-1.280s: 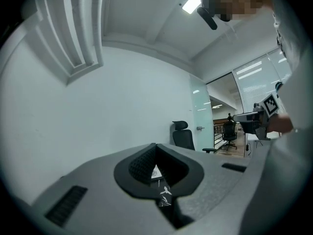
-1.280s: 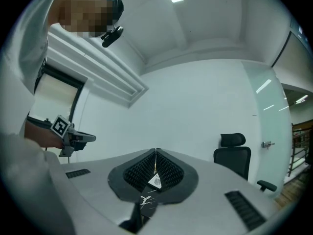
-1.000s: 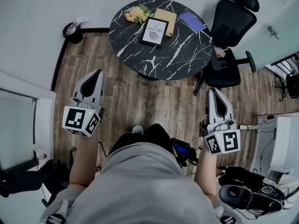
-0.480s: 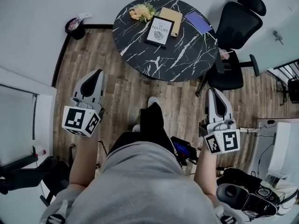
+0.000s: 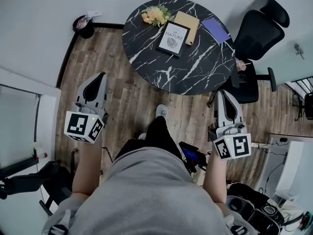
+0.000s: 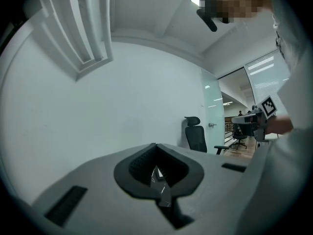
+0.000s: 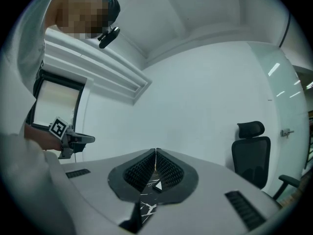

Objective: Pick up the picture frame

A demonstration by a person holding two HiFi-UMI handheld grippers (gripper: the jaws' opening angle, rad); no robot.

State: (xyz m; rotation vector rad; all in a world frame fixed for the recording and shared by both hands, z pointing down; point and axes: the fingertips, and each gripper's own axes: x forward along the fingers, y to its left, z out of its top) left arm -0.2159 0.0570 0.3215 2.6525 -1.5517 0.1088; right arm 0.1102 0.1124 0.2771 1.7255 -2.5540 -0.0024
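here, the picture frame (image 5: 172, 38), its print seemingly headed "of nature", lies flat on the round black, white-veined desk (image 5: 195, 70), beside yellow flowers (image 5: 155, 16) and a tan book (image 5: 186, 21). wood-plank floor (image 5: 122, 97); white wall; black office chair (image 5: 259, 33). left gripper (image 5: 99, 76) and right gripper (image 5: 222, 94): jaws pressed together, empty, apart from the frame.

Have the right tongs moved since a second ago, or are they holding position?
Yes. The right tongs have closed in on the round marble table; in the head view their tip now reaches its near edge.
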